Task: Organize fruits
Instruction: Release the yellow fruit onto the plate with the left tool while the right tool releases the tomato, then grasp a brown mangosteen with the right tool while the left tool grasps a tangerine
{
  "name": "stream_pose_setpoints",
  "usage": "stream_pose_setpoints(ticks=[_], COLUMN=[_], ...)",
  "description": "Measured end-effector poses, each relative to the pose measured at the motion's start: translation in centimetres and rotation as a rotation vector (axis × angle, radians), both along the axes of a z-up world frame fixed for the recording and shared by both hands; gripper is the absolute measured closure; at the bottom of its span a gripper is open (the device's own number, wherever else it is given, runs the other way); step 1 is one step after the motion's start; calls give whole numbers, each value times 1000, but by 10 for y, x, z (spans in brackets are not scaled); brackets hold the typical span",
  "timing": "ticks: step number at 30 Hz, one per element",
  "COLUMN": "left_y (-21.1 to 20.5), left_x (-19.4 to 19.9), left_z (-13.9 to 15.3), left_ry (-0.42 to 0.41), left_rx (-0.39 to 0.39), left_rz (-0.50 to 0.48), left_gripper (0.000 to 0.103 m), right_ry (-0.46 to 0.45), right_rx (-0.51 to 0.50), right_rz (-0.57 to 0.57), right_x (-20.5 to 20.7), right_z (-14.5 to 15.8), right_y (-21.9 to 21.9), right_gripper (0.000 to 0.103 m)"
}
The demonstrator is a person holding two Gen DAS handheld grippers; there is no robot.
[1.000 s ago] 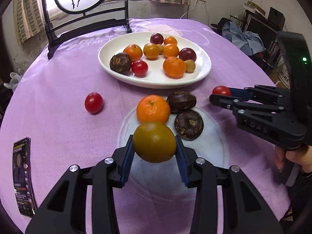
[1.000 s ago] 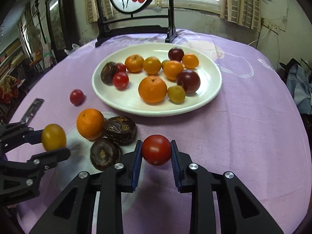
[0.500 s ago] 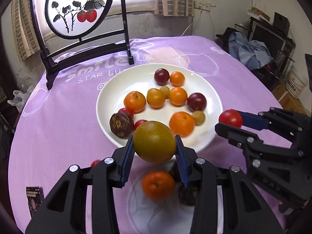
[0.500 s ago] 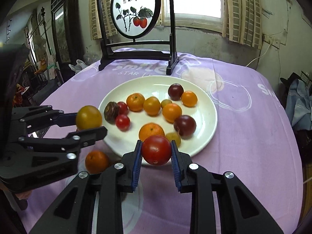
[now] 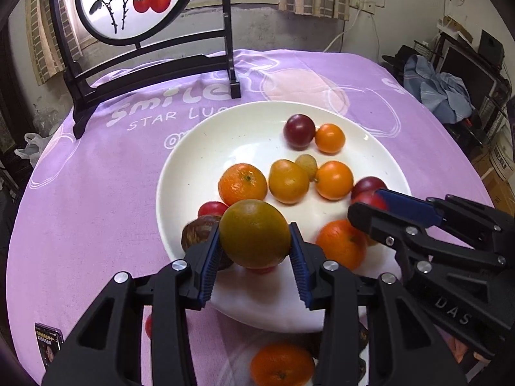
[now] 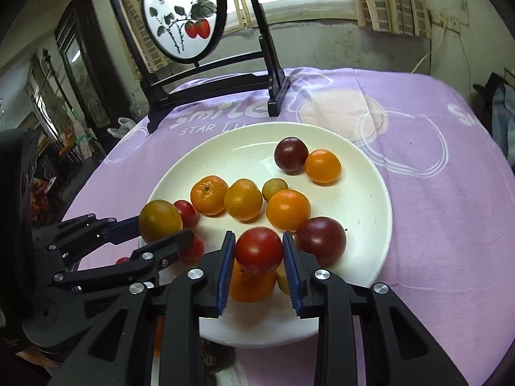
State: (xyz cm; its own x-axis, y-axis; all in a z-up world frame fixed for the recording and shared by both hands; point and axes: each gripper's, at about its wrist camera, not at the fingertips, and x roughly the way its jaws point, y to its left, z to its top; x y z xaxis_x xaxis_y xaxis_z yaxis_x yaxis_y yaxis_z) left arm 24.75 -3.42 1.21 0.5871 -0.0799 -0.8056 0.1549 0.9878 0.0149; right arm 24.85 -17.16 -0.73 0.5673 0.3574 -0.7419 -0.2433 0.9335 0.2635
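Observation:
My left gripper is shut on a greenish-orange citrus fruit and holds it over the near rim of the white plate. In the right wrist view that fruit hangs at the plate's left edge. My right gripper is over the plate's near part and its jaws are opening. A red tomato is between them, with slim gaps at the blue pads. The plate holds several oranges, tomatoes and dark plums.
A mandarin, a small red tomato and dark round fruits lie on the purple cloth near me, partly hidden by the fingers. A black-framed painted screen stands behind the plate. A card lies at the left front.
Both grippers have moved forward from the loose fruits on the cloth to above the plate. The right jaws, tight on the tomato before, have parted a little.

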Motion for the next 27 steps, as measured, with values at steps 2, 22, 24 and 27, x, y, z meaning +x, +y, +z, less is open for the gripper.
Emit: stream_pose_setpoints(ticks=[2,22,24,27], left_y=[4,36,40,48], left_x=[-3,-91,-98,-107], left_z=[3,18,14,8], left_ry=[-31,-113,-100,-86], left_rx=[2,-38,-49,-64], left_rz=[26,28,32,45], left_gripper=[50,11,11,11], right_ry=[-7,-20,-21,-26], right_rx=[15,-9,-24,-57], right_rz=[-9,24,37,54], right_x=[-3,-77,-86,-101], right_z=[0,1,-1,-3], right_y=[-6,-20,-17,-11], right_gripper=[53,36,36,35])
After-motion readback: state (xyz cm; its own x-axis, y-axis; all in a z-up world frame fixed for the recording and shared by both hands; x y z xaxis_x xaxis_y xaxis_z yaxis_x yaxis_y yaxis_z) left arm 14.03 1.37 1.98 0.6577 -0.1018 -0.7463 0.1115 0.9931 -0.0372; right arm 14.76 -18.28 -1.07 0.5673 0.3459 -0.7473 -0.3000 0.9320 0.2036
